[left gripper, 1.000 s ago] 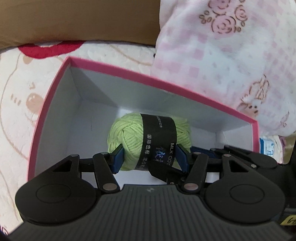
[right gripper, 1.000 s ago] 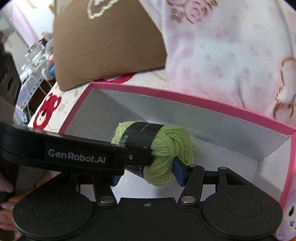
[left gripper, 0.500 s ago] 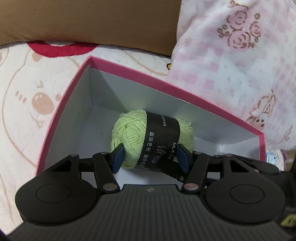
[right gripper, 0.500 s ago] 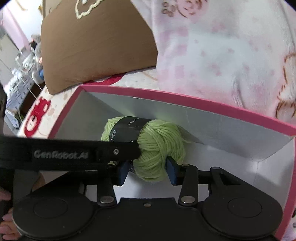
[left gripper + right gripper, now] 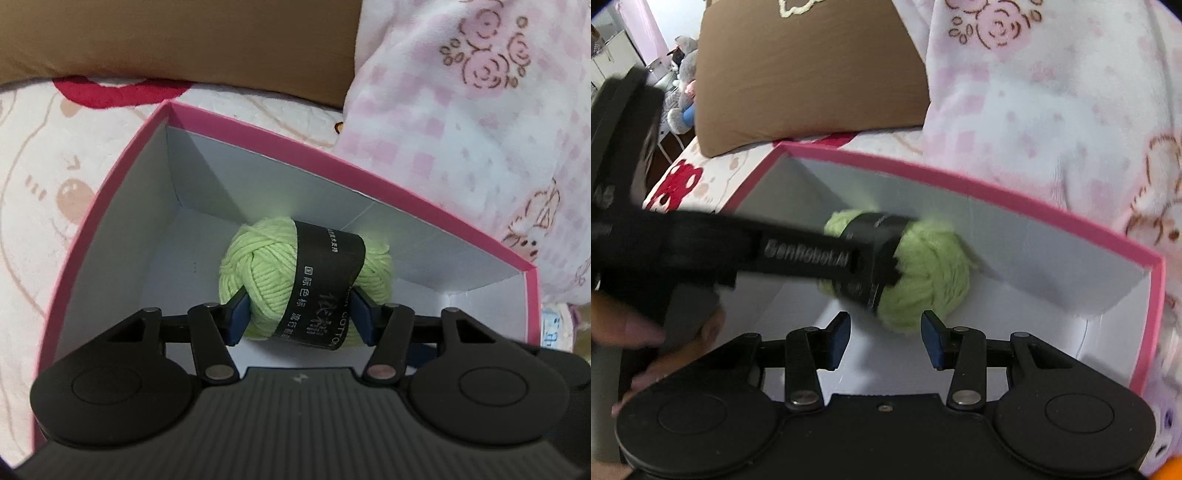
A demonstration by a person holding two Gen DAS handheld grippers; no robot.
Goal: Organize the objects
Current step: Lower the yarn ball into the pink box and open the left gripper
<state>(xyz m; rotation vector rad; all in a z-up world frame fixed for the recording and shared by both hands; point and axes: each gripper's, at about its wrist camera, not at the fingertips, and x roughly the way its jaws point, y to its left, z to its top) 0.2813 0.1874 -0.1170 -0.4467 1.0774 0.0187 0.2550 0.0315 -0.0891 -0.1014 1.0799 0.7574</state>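
Inside the pink-rimmed box (image 5: 110,206), the left tongs (image 5: 299,314) clamp the green yarn ball (image 5: 266,269), one blue pad (image 5: 236,317) pressed to each side of it, with the yarn's black paper band (image 5: 325,273) running between them. The ball sits low in the box, near the white far wall ahead of the left tongs. From the right wrist view, the right tongs (image 5: 886,338) stand apart and hold nothing; their blue pads (image 5: 932,341) flank a bare gap just short of the yarn ball (image 5: 923,273), which lies straight ahead of them. The left gripper body, blurred, crosses in from the left of the right tongs and reaches the ball. The box (image 5: 997,190) rests on a cartoon-printed bed sheet (image 5: 48,155). Beyond the box, ahead of both tongs, lie a brown pillow (image 5: 812,74) and, to the right, a pink patterned blanket (image 5: 480,110).
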